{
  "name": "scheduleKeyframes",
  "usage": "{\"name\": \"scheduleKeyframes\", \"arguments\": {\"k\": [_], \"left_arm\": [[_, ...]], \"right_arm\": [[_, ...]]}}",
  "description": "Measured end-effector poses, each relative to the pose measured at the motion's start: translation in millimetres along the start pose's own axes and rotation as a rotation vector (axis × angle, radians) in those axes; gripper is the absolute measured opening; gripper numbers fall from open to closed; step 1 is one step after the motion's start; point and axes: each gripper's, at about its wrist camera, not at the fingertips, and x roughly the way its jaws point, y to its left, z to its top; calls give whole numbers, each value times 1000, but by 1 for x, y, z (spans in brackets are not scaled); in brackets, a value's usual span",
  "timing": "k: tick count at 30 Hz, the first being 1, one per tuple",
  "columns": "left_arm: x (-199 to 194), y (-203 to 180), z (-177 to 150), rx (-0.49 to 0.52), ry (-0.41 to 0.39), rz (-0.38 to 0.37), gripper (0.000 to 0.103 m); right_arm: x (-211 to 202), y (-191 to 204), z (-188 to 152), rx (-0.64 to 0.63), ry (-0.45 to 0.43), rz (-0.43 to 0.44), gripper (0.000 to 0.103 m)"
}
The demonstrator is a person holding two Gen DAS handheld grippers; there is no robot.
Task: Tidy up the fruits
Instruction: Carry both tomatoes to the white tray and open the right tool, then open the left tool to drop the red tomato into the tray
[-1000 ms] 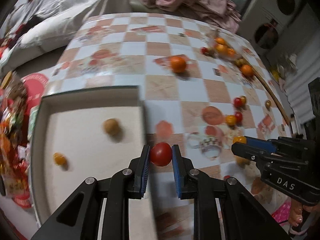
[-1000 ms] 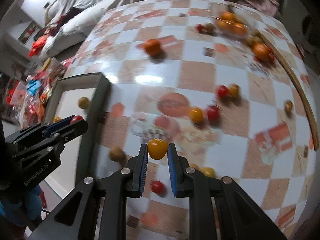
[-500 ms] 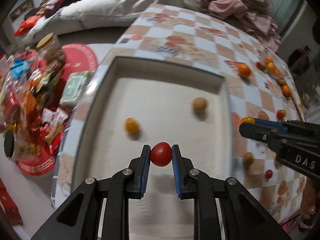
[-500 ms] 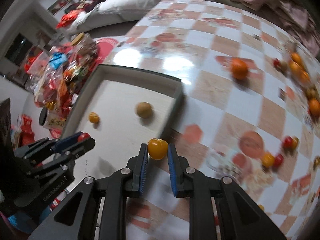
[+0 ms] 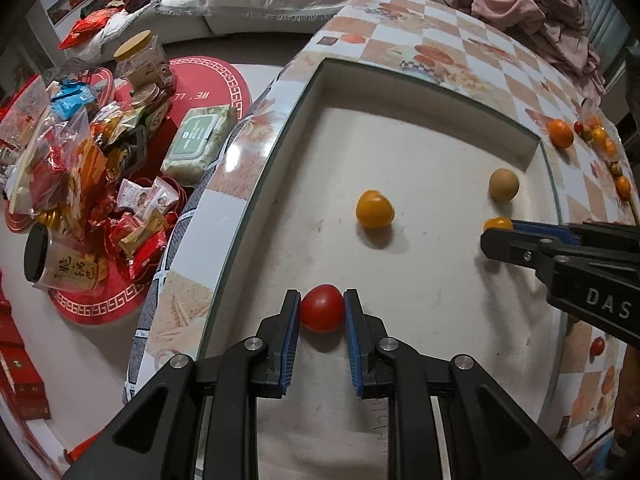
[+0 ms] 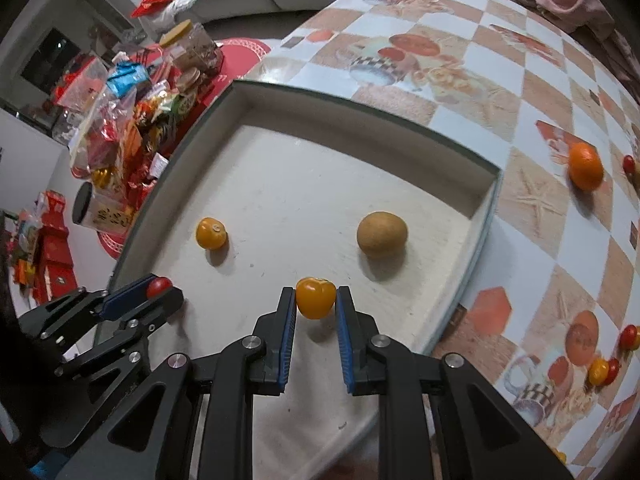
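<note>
My left gripper (image 5: 322,309) is shut on a red tomato (image 5: 322,308) and holds it over the near part of a shallow white tray (image 5: 304,92). My right gripper (image 6: 316,298) is shut on a yellow tomato (image 6: 315,297) over the same tray (image 6: 482,232), right of the left gripper (image 6: 158,286). In the tray lie a small orange fruit (image 5: 375,209) and a round brown fruit (image 5: 504,185). They also show in the right wrist view as the orange fruit (image 6: 211,233) and the brown fruit (image 6: 382,235).
The tray sits on a checkered tablecloth (image 6: 460,76). An orange (image 6: 585,166) and several small tomatoes (image 6: 604,370) lie on the table to the right. Snack bags and jars (image 5: 80,152) crowd the floor at left. Pink clothes (image 5: 520,4) are piled beyond the table.
Both grippers have swung left from the table's scattered fruit to above the tray and come lower over it, each still holding its tomato.
</note>
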Motion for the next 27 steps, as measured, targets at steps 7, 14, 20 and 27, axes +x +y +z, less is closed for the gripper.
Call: {"name": "scheduleKeyframes", "arguments": {"k": [7,14,20,27], "left_arm": [[1,-4,-1,48,3,27,24],[-1,-7,-1,80,6,41,24],[0,-8,1,109,15,46,24],[-11,-12,-1,142,-42,41,86]], "right_arm": [[5,5,-2,-21,-7,-29,23],[2,4,-2,-7,-13,6,50],[-18,0,-4,27,-60,43,71],[-44,-16,-8,82,-111,52,74]]}}
